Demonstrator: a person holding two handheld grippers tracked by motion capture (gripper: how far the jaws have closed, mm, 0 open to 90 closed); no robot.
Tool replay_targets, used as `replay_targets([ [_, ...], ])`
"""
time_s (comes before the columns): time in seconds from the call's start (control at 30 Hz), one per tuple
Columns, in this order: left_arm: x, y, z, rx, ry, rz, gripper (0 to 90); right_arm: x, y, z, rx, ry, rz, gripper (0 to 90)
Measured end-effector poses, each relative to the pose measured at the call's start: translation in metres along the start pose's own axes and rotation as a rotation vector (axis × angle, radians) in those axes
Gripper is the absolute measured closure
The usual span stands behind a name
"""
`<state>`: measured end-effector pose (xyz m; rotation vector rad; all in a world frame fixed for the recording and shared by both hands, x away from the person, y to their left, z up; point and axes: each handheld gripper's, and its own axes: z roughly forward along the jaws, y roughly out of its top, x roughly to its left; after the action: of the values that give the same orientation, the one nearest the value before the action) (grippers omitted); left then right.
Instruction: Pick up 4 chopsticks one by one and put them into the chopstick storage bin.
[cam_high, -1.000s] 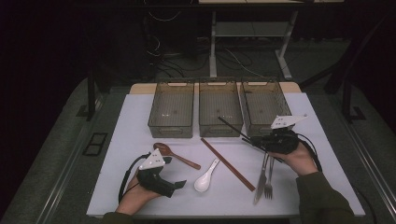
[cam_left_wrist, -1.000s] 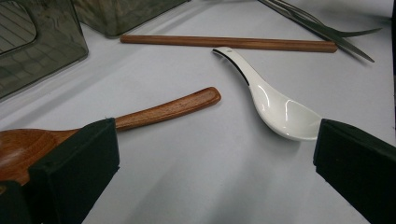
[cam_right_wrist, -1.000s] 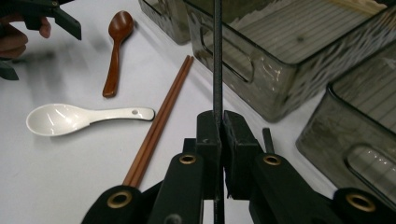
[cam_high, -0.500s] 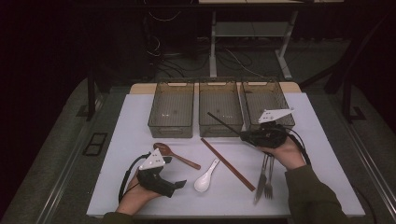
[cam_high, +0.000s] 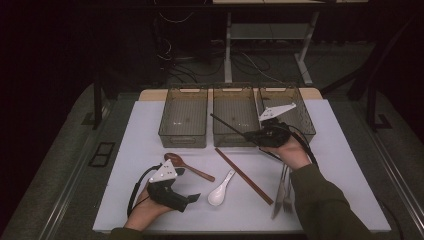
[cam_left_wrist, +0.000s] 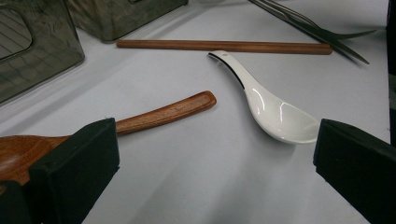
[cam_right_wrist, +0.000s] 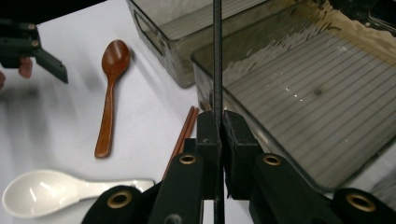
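A thin black chopstick (cam_high: 231, 126) – matte, straight, with a faintly woven texture in the right gripper view (cam_right_wrist: 217, 56) – is clamped near one end between the closed pads of the right gripper (cam_high: 248, 135). It is lifted off the table and slants up and away to the left, its free tip over the middle bin (cam_high: 235, 106) of the 3 smoky, see-through bins. In the right gripper view it runs straight up from the jaws, crossing the near rim of that bin (cam_right_wrist: 299, 116)
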<state>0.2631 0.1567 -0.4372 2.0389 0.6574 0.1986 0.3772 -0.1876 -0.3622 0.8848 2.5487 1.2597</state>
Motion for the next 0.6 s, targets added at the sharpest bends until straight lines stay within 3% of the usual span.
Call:
replay_targets([
  [0.6,-0.001,0.001,0.0,-0.005,-0.009,0.004,0.0,0.003,0.053,0.045,0.035,-0.036,0.011,85.2],
])
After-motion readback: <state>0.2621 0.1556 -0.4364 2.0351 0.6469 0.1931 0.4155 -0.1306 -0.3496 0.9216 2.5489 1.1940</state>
